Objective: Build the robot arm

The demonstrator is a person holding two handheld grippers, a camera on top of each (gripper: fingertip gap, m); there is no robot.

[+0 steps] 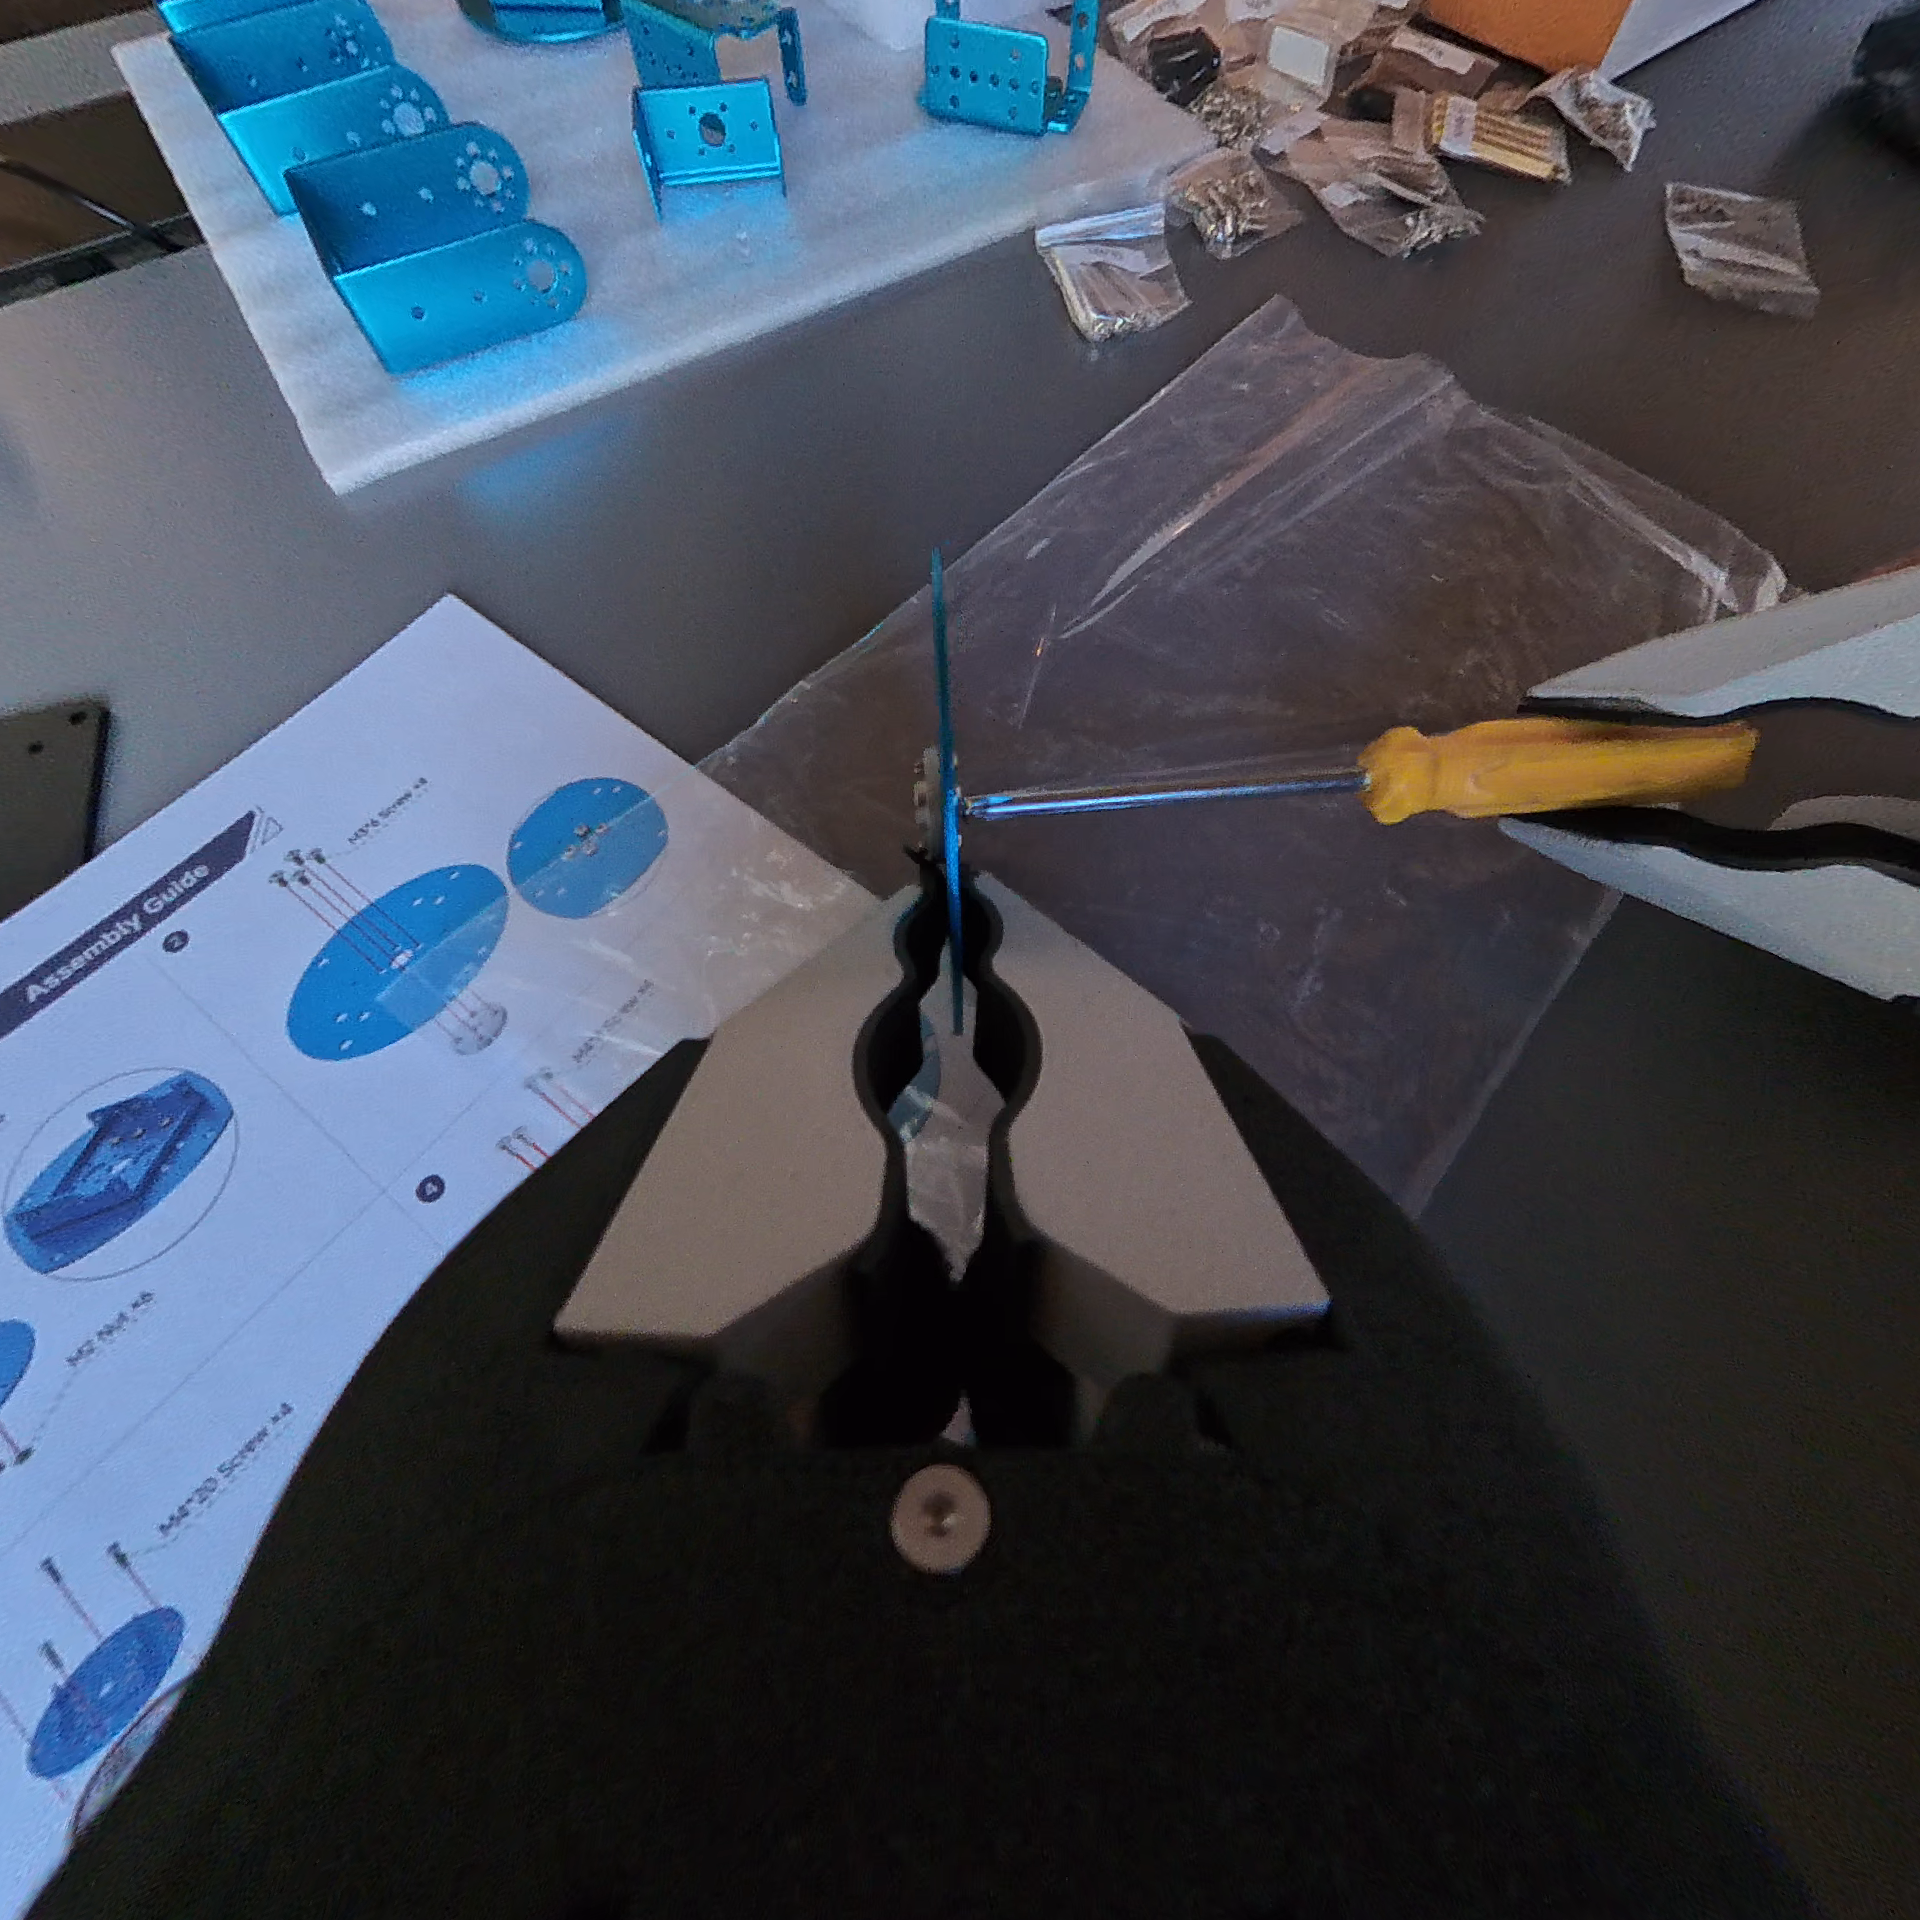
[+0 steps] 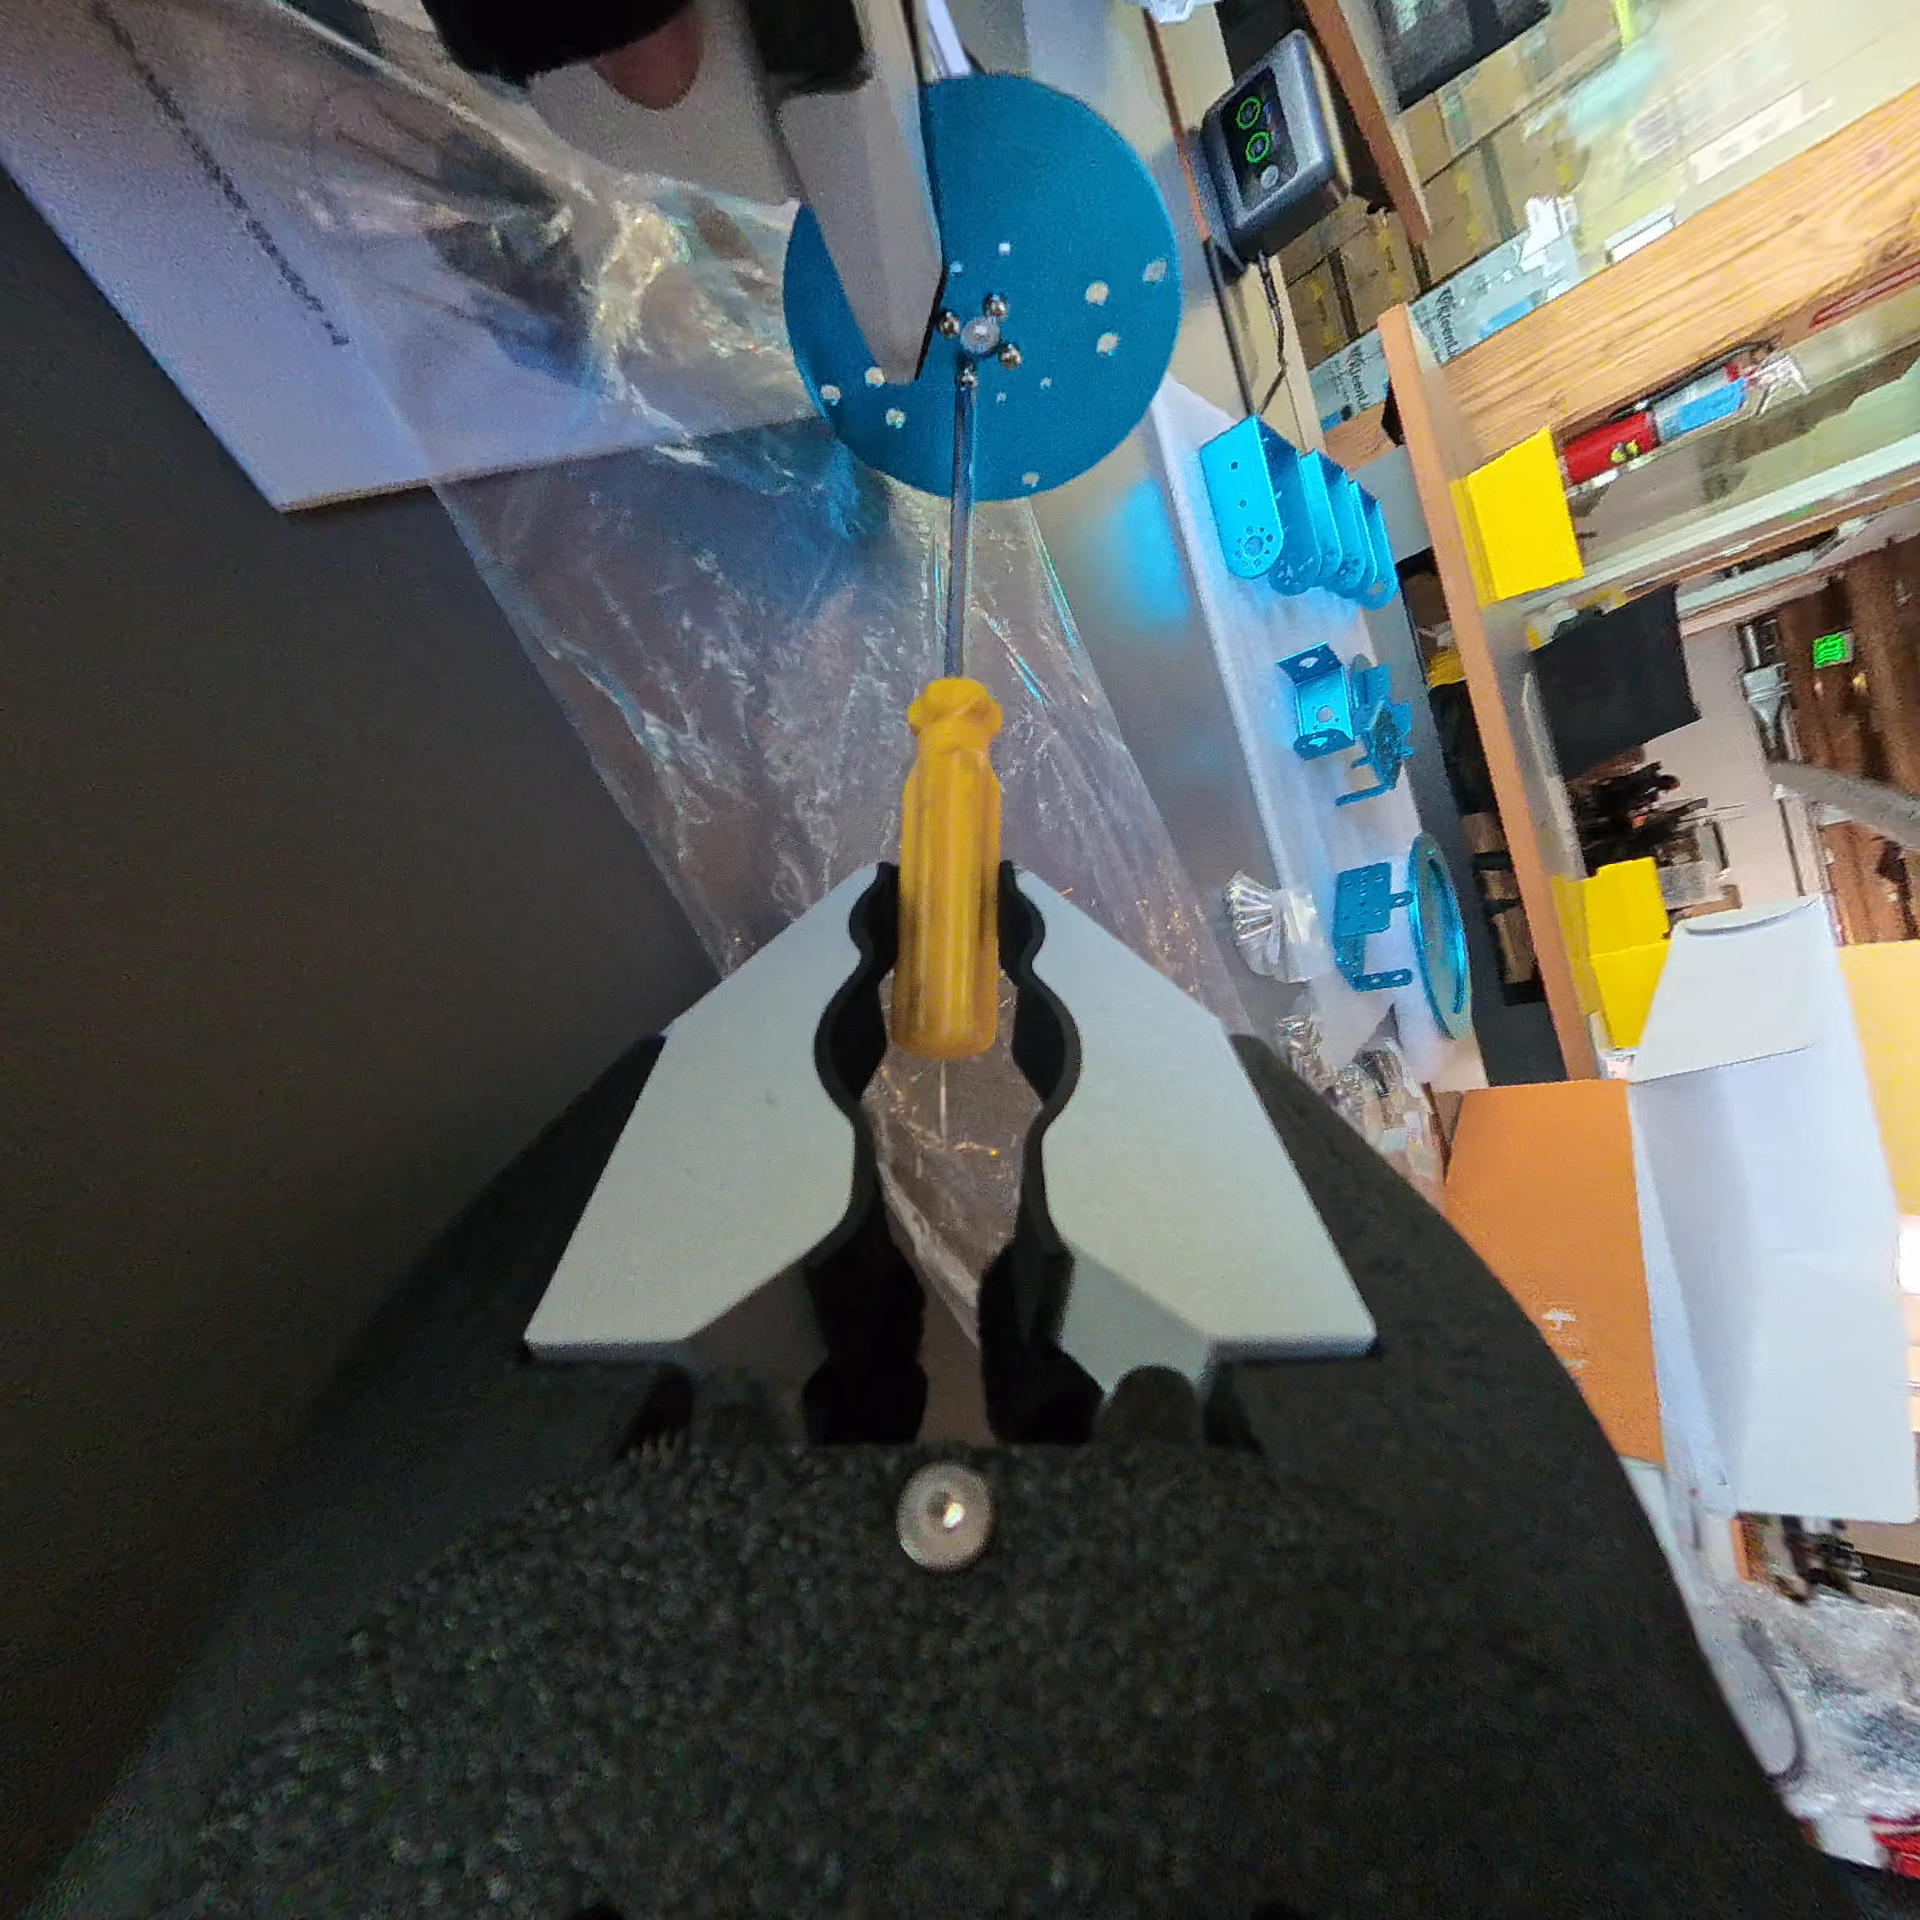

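The left gripper (image 1: 951, 894) is clamping the lower edge of a blue round plate (image 1: 943, 727), holding it upright and edge-on to its own camera above the table (image 1: 727, 540); in the right wrist view the same plate (image 2: 1049, 260) is showing its flat face, drilled with small holes, and the left gripper's grey fingers (image 2: 883, 239) are lying across it. The right gripper (image 2: 948, 883) is closed on the yellow handle of a screwdriver (image 2: 948, 873) — the steel shaft is reaching forward, and its tip is meeting a cluster of small screws (image 2: 979, 335) at the plate's centre. In the left wrist view the screwdriver (image 1: 1538, 769) is entering from the right, roughly square to the plate. Beneath both tools a clear plastic bag (image 1: 1351, 675) is lying flat, partly overlapping a printed instruction sheet (image 1: 312, 987). Farther off, blue metal brackets (image 1: 436, 229) are standing on a white foam sheet (image 1: 831, 229) — small bags of hardware (image 1: 1351, 135) are lying beside it.
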